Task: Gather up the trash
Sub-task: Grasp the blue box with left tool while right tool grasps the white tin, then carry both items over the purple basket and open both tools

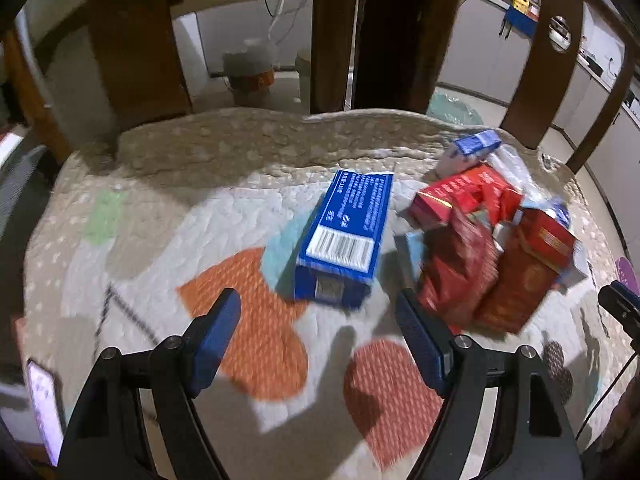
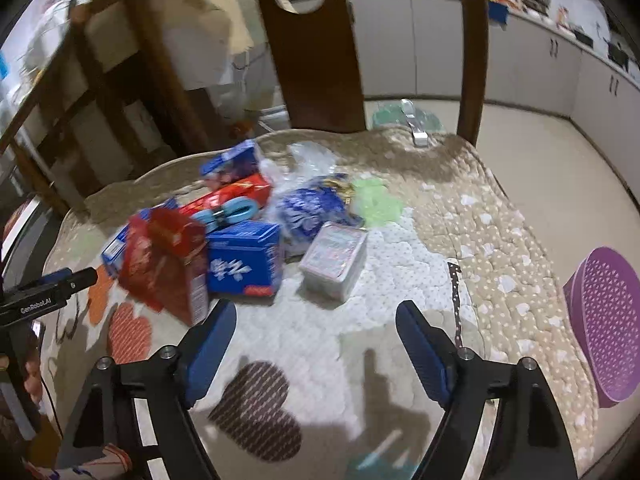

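Note:
A pile of trash lies on a quilted mat (image 1: 168,208). In the left wrist view a long blue box (image 1: 344,232) with a barcode lies just ahead of my open, empty left gripper (image 1: 320,304); red boxes (image 1: 492,264) and a small blue carton (image 1: 474,146) lie to its right. In the right wrist view my right gripper (image 2: 316,316) is open and empty, short of a blue box (image 2: 244,264), a red packet (image 2: 168,260), a silvery card pack (image 2: 334,258) and a blue foil bag (image 2: 312,204). The left gripper's tip (image 2: 76,278) shows at the far left.
A purple perforated basket (image 2: 608,320) sits on the floor beyond the mat's right edge. Dark wooden chair legs (image 2: 312,44) and table legs (image 1: 136,40) stand behind the mat. Grey cabinets (image 2: 520,60) line the far wall. A phone (image 1: 44,396) lies at lower left.

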`<state>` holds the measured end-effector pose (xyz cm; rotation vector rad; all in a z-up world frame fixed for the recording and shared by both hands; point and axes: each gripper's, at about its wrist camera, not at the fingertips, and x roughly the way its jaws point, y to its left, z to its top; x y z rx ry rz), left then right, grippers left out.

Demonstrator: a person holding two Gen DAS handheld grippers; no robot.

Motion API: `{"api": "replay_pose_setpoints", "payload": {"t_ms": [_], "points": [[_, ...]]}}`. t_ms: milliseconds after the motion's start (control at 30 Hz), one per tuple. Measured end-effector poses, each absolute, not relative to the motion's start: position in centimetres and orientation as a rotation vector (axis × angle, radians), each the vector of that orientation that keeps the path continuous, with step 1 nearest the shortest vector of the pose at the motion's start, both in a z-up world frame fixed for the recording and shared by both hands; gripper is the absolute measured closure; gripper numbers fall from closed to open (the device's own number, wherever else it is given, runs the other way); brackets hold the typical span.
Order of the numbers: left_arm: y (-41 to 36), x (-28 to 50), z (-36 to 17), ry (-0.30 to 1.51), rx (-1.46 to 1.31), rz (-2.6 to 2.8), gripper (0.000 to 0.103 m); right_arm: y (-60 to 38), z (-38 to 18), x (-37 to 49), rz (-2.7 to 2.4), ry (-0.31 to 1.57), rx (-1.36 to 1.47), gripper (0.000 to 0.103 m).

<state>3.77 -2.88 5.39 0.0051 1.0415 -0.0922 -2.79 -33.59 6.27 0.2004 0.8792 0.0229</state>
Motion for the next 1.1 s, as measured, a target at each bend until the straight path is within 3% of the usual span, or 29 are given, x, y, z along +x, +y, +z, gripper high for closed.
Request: {"api": "replay_pose_setpoints", "payload": {"t_ms": [333,400,433,467,500,667,867,1100], "points": [[-2.9,8.1,1.8,1.123,-0.058,-0.157,0.025,-35.2,3.6,2.2,-0.034,0.922,0.299,0.028],[-2.8,8.4,1.7,1.119,-0.071,-0.153,0.025,-34.9,3.2,2.9,-0.048,0.935,0.288,0.036],[-2.7,8.5,1.9,1.111,-0.09,-0.156,0.032,-34.9,3.0,3.2,-0.053,0.942,0.284,0.039],[-2.5,8.4,2.1,1.109,-0.108,-0.161,0.049,-34.9,2.8,3.4,-0.056,0.95,0.285,0.046],[-2.4,8.4,2.2,1.115,-0.126,-0.165,0.054,-35.1,2.7,3.5,-0.052,0.955,0.293,0.056],[-2.1,6.5,4.0,1.079,-0.141,-0.142,0.057,-35.5,3.1,3.2,-0.04,0.954,0.307,0.066],[-3.7,1.7,8.2,0.996,-0.09,-0.185,0.057,-36.3,5.1,1.0,-0.017,0.918,0.316,0.066],[-10.9,-2.7,12.3,0.935,-0.012,-0.381,0.057,-39.6,8.3,-3.9,-0.015,0.834,0.368,0.066]]}}
